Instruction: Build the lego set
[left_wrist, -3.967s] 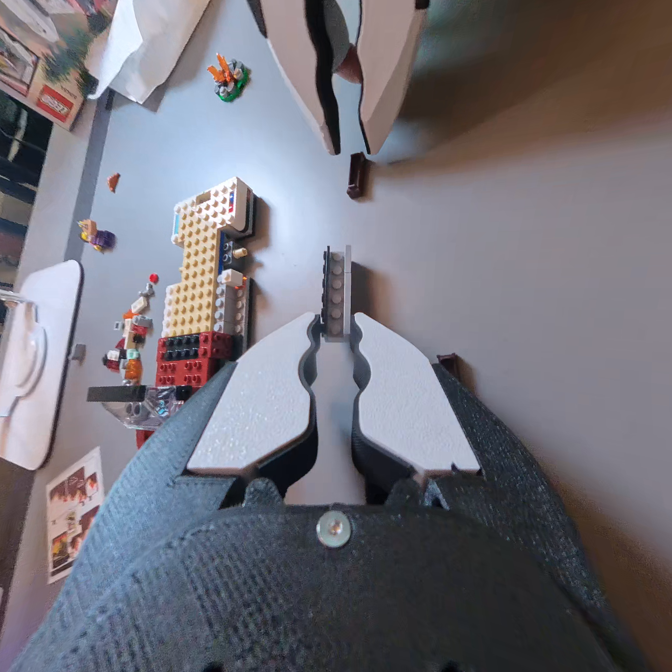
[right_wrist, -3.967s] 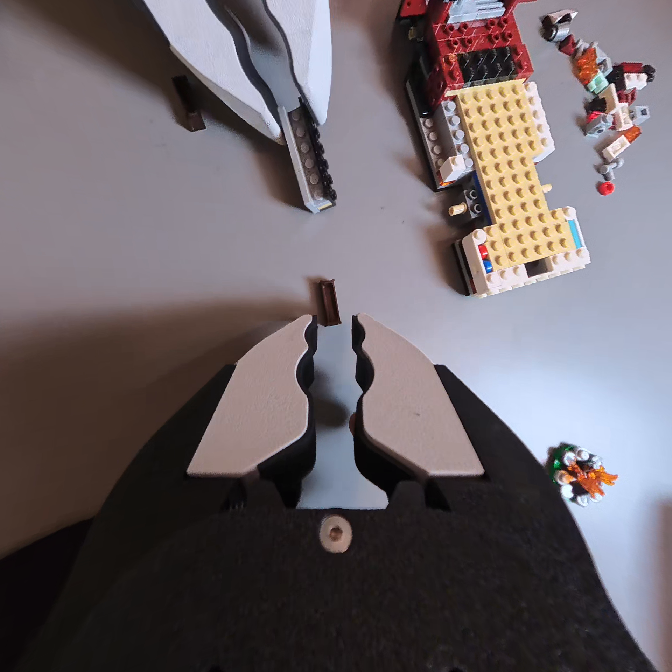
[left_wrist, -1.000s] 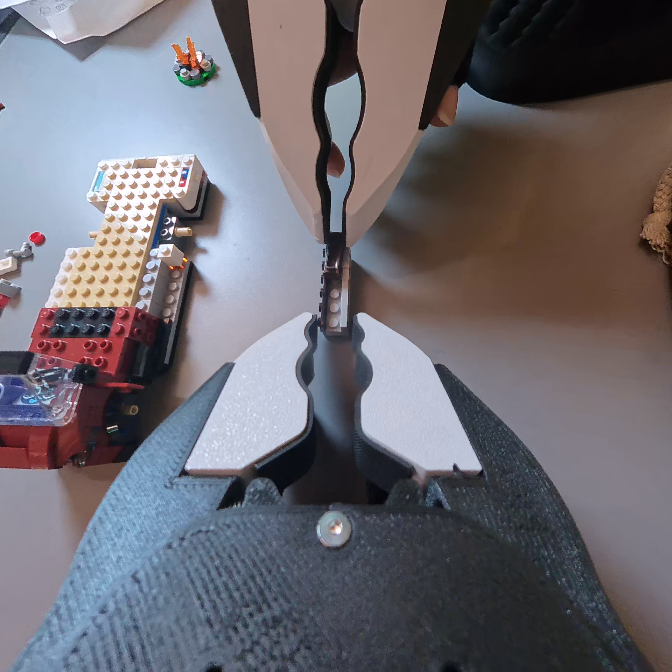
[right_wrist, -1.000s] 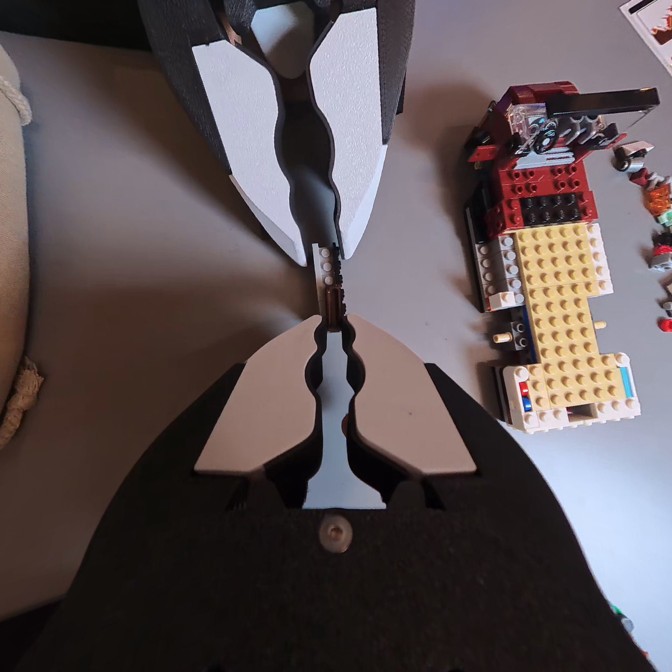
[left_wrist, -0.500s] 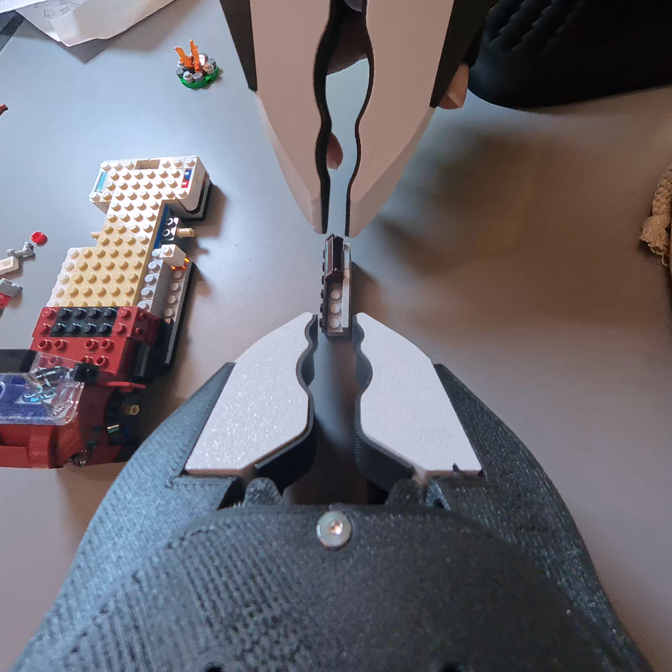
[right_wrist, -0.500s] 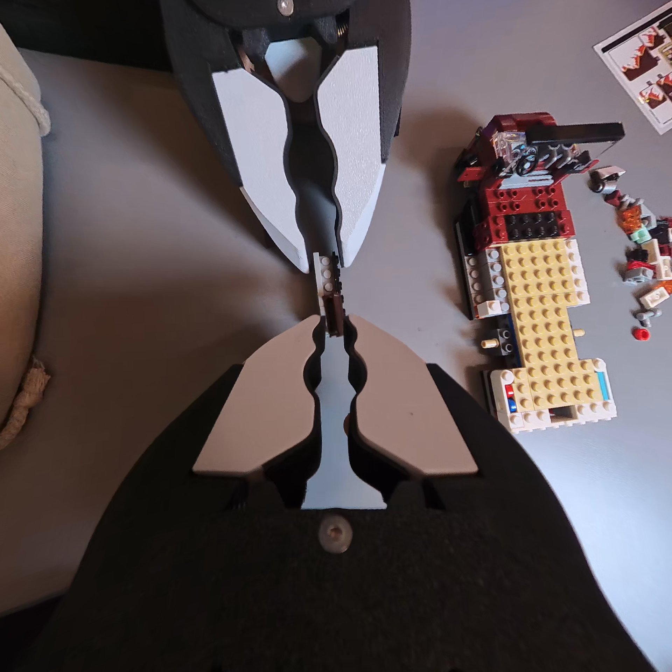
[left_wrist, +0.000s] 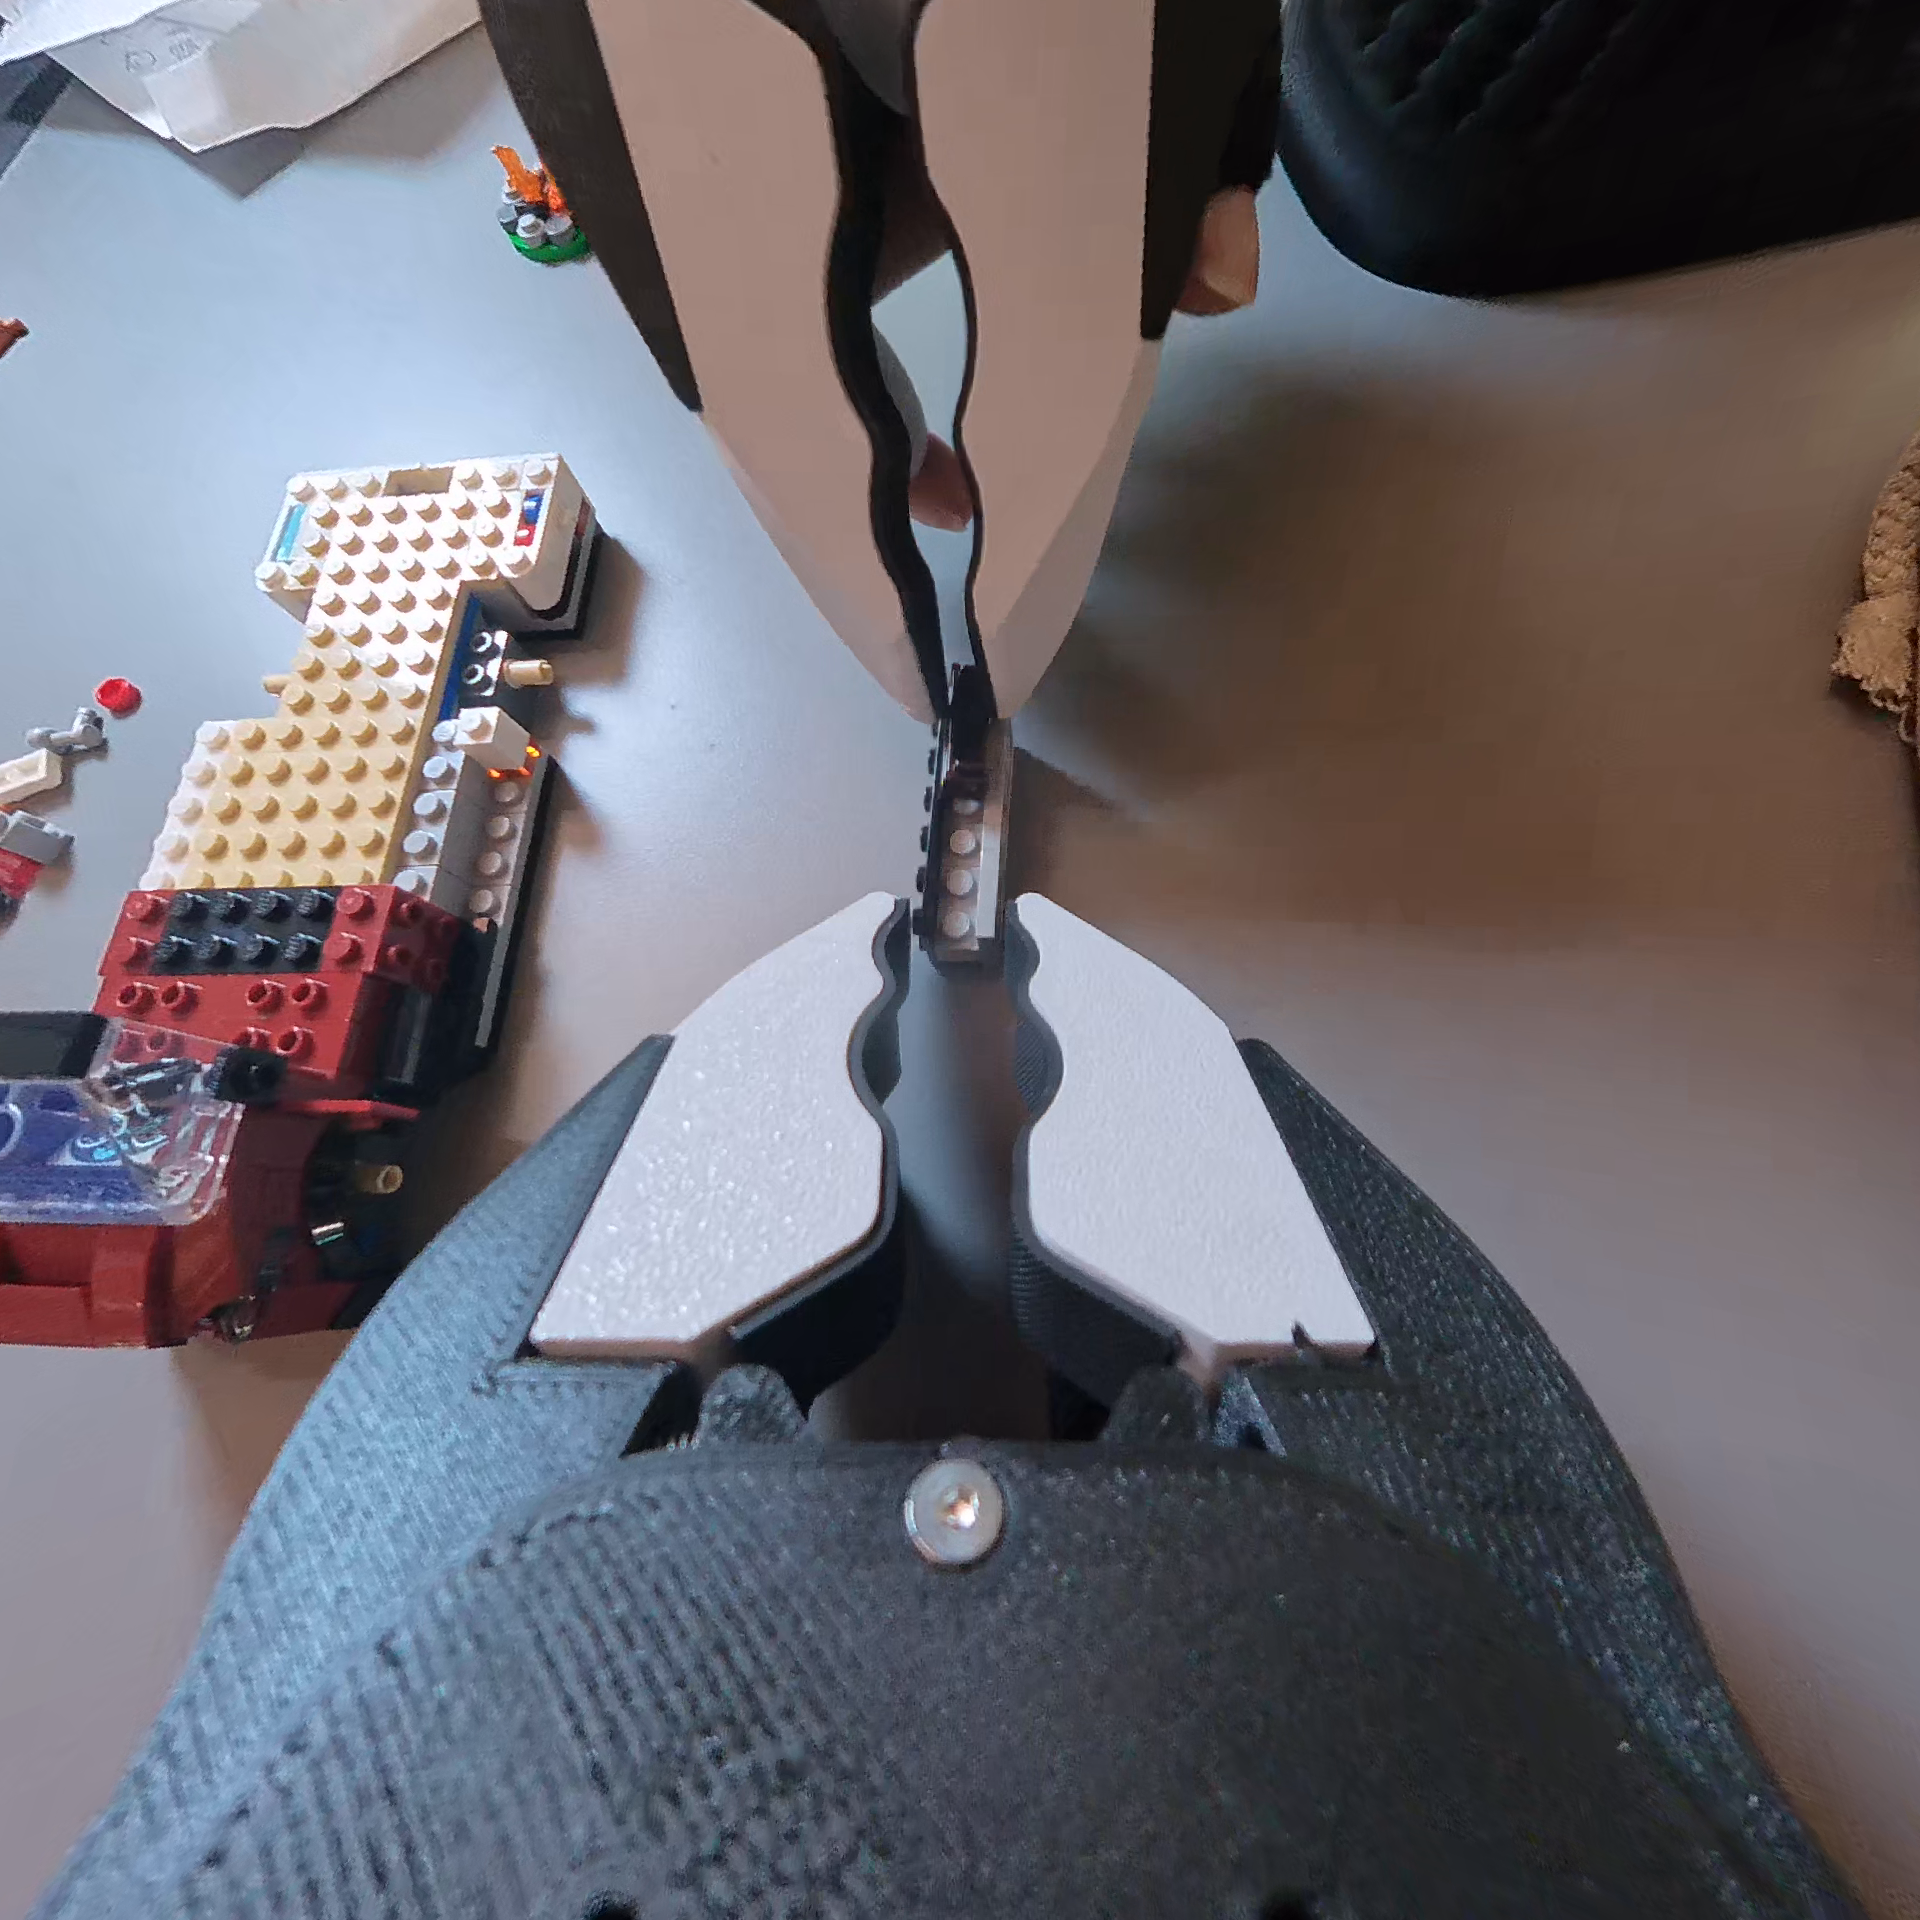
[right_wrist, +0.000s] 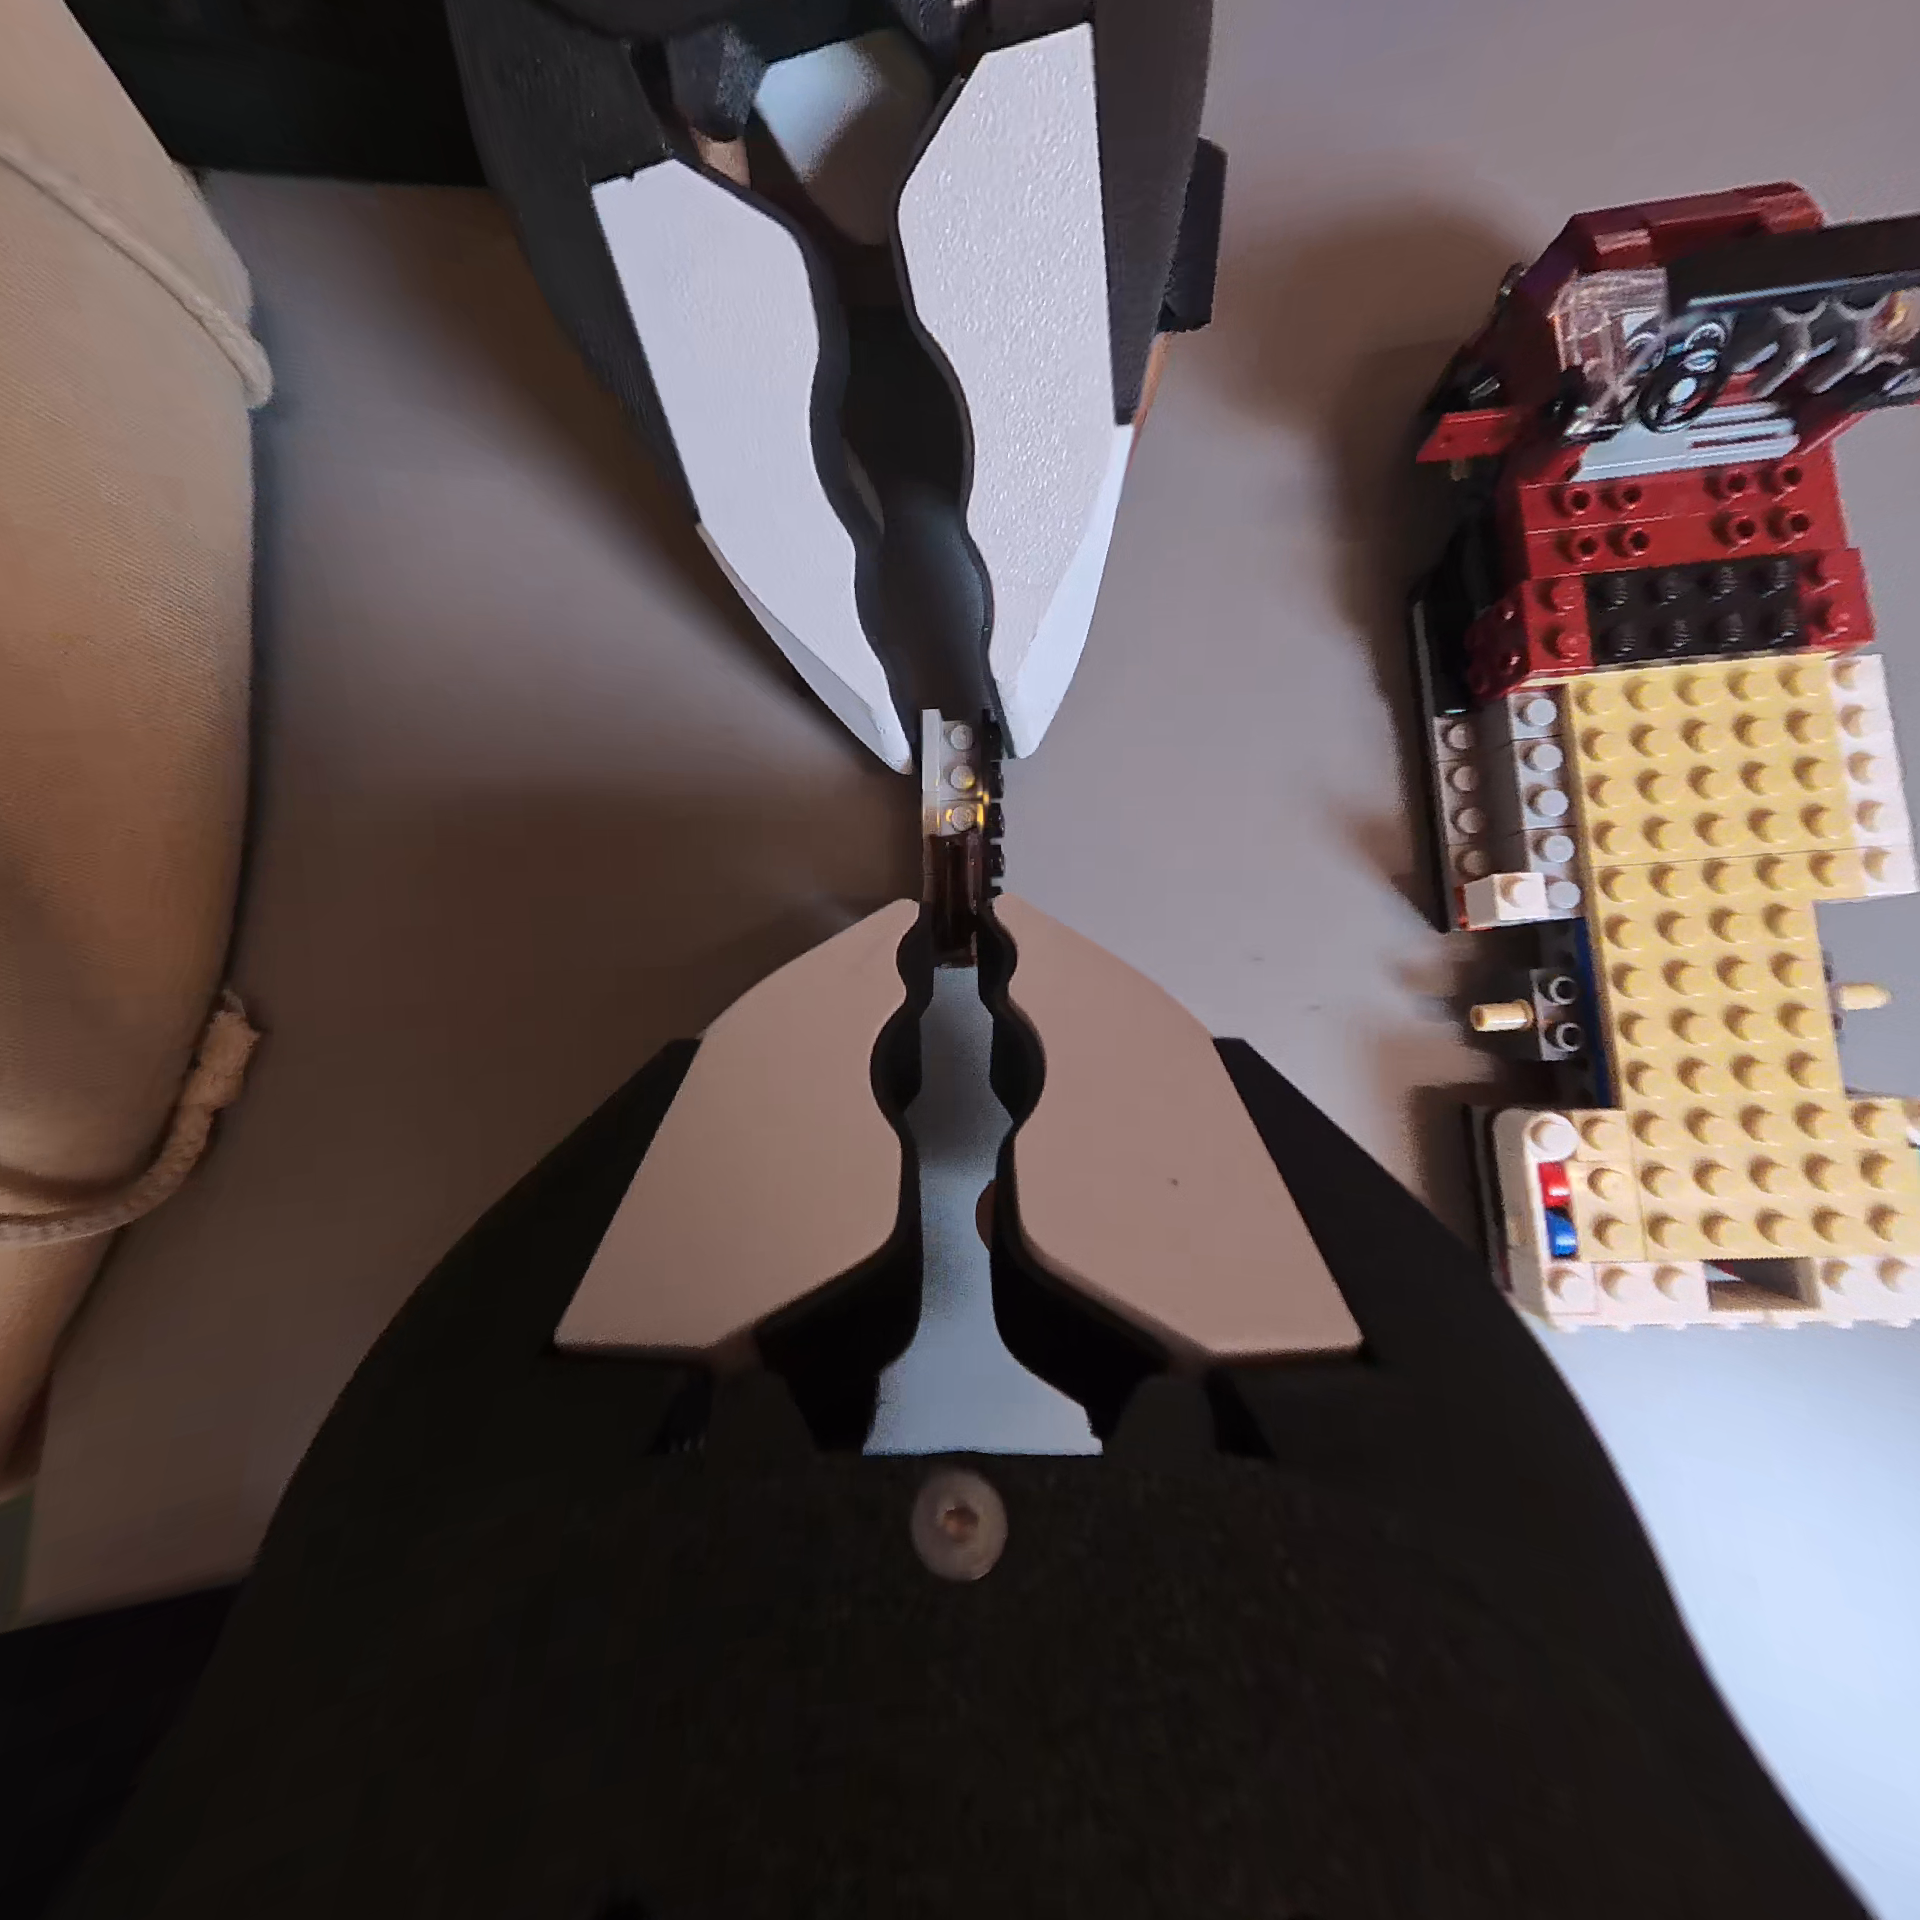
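grey matte tabletop (left_wrist: 1455, 727) runs under everything, with a beige cloth edge (right_wrist: 104, 727) off to the right gripper's left side.

to the left gripper's left lies a half-built brick model in tan, white and dark red (left_wrist: 343, 790), with loose small pieces beyond it and a tiny green-and-orange brick cluster (left_wrist: 540, 213) further ahead. none of it touches either tool.

the left gripper (left_wrist: 958, 925) has its jaws narrowly parted and pressed on the near end of a slim grey studded brick strip backed by a black plate (left_wrist: 961, 852), which sticks straight out ahead of its tips, off the table.

facing it tip to tip, the right gripper (right_wrist: 951, 925) is nearly closed on a small dark brown brick piece (right_wrist: 951, 894), whose far end sits against the strip's end studs.

judging from this, seating the brown piece well calls for keeping both tools on one line, pressing square onto the studs rather than at a slant, and letting the left grip resist without twisting. a skewed push would likely lever the strip out of the pads.
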